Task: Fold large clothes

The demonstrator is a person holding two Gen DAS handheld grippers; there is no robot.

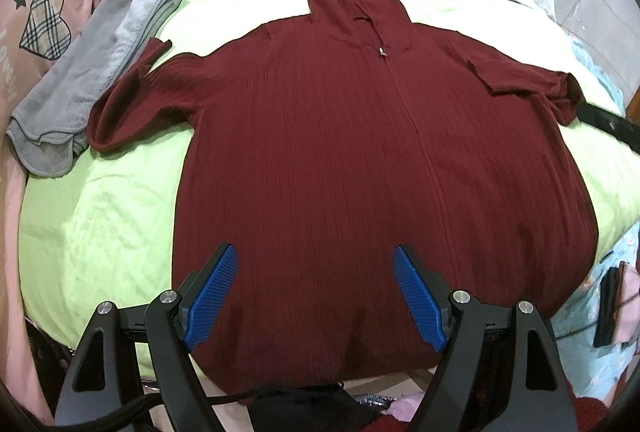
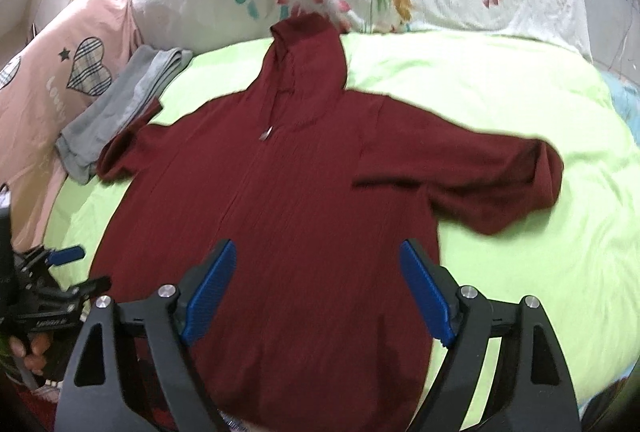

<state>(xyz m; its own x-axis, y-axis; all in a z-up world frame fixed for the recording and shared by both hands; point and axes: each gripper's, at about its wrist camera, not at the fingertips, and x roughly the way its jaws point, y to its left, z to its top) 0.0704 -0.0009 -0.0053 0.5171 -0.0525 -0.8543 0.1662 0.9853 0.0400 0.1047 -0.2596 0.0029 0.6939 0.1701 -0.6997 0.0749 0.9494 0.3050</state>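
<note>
A bed covered by a lime-green quilted blanket (image 1: pixel 100 216) fills both views. On it lies the dark red ribbed-knit zip hoodie (image 1: pixel 360 159), spread flat and face up, hood toward the pillows, both sleeves out to the sides. No fold shows yet, so I judge the task barely begun: sleeves, sides and hem all remain to fold. A folded grey towel (image 1: pixel 84 79) sits beside the far sleeve, its edge touching the cuff. My left tongs (image 1: pixel 316 296) hover over the hem, blue pads wide apart, holding nothing. My right tongs (image 2: pixel 316 292) do likewise, spread and empty.
</note>
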